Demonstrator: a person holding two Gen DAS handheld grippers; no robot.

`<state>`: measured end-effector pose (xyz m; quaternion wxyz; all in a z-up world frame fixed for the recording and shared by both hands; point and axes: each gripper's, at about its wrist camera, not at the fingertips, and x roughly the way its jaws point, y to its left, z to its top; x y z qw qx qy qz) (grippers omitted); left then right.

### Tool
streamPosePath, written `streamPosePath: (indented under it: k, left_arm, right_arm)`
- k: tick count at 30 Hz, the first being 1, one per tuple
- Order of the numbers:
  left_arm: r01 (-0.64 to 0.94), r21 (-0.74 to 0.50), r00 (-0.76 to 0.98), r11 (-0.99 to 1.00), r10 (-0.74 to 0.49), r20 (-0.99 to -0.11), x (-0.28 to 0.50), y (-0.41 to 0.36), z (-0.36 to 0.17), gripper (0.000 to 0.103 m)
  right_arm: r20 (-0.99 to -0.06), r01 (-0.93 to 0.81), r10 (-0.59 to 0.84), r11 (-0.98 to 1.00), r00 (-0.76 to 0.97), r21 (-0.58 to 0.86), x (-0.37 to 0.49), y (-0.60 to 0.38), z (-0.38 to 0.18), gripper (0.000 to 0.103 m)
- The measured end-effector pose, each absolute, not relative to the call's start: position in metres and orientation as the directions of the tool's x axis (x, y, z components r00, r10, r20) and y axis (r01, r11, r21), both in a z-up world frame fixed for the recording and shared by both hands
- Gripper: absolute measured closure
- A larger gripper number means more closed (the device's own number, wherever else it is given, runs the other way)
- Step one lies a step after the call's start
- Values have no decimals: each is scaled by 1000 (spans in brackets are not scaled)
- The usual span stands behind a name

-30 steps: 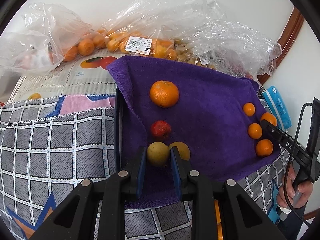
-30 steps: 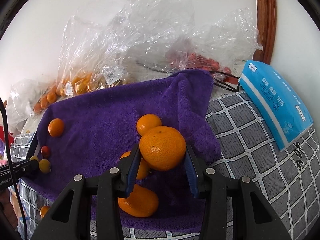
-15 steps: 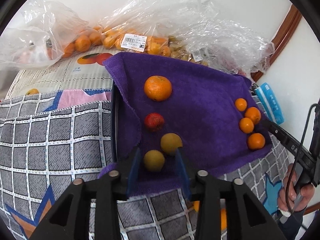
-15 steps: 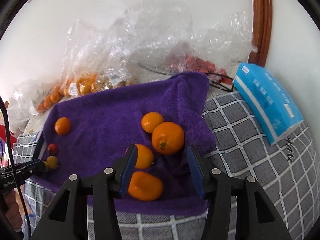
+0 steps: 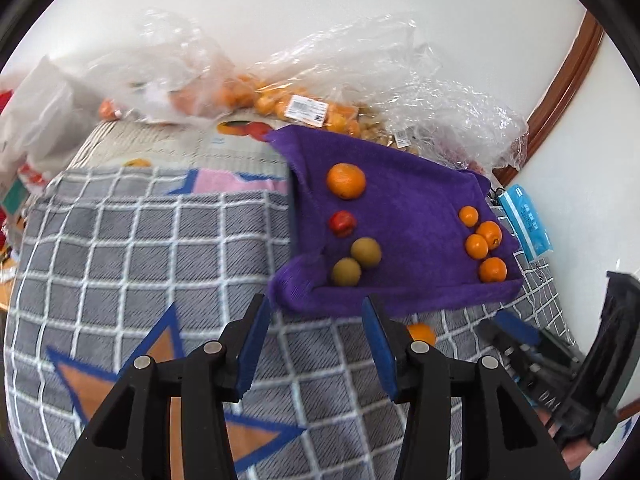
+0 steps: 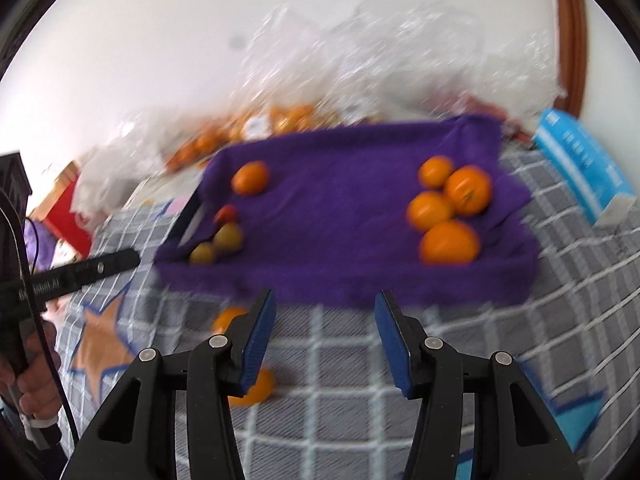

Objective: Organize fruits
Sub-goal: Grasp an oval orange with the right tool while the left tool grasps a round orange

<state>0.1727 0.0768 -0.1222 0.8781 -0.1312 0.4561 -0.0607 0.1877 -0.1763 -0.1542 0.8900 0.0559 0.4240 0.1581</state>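
A purple towel (image 5: pixel 412 200) lies on the checked blanket (image 5: pixel 140 260). On its left side sit one orange (image 5: pixel 346 181), a red fruit (image 5: pixel 342 223) and two yellow-green fruits (image 5: pixel 356 262). Several oranges (image 5: pixel 482 242) cluster on its right side, also in the right wrist view (image 6: pixel 450 204). My left gripper (image 5: pixel 314 332) is open and empty, just short of the towel's near edge. My right gripper (image 6: pixel 324 320) is open and empty, also short of the towel (image 6: pixel 340 208). Two loose oranges (image 6: pixel 228 320) (image 6: pixel 256 390) lie on the blanket beside its left finger.
Clear plastic bags of oranges and other fruit (image 5: pixel 280 96) stand along the wall behind the towel. A blue tissue pack (image 6: pixel 580 168) lies to the right. A red box (image 6: pixel 66 216) stands at the far left. One loose orange (image 5: pixel 422 334) lies below the towel's edge.
Both grippers opened, let go of their fruits on the towel and pulled back off it. The yellow-green fruit and the orange now rest on the towel.
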Motion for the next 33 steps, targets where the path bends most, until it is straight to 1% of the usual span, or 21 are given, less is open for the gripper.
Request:
streamPosePath:
  k: [5, 9, 11, 13, 17, 22, 26, 28, 30, 33]
  left_arm:
    - [-26, -291, 581, 956, -222, -783, 148, 90, -127, 57]
    - [-42, -288, 585, 957, -210, -783, 131, 99, -131, 57]
    - [-59, -288, 585, 956, -201, -786, 125, 103, -134, 57]
    - [-73, -287, 586, 955, -192, -787, 122, 106, -136, 57]
    - [-71, -279, 589, 958, -186, -787, 117, 100, -137, 57]
    - [-16, -261, 575, 965, -205, -792, 121, 69, -143, 57]
    - [62, -298, 562, 952, -281, -778, 132, 33, -148, 57]
    - [89, -299, 548, 950, -297, -782, 142, 12, -151, 57]
    - [120, -280, 540, 952, -300, -786, 150, -10, -153, 57]
    - [140, -230, 542, 963, -269, -796, 158, -31, -157, 57]
  right_arm:
    - [-760, -278, 341, 936, 553, 217, 169, -146, -172, 53]
    - [-776, -294, 362, 926, 517, 236, 159, -131, -189, 53]
    - [-785, -297, 357, 927, 507, 230, 156, -126, -194, 56]
    - [-779, -298, 326, 936, 535, 187, 152, -121, -194, 62]
    - [-760, -311, 352, 928, 547, 206, 146, -126, -191, 62]
    - [-738, -288, 331, 938, 589, 191, 138, -153, -179, 62]
    - [-726, -244, 287, 955, 626, 167, 133, -185, -171, 62]
    - [-724, -215, 259, 964, 640, 154, 131, -202, -168, 62]
    - [-720, -187, 236, 971, 652, 149, 128, -220, -165, 62]
    - [-716, -154, 207, 978, 666, 139, 126, -241, -165, 62]
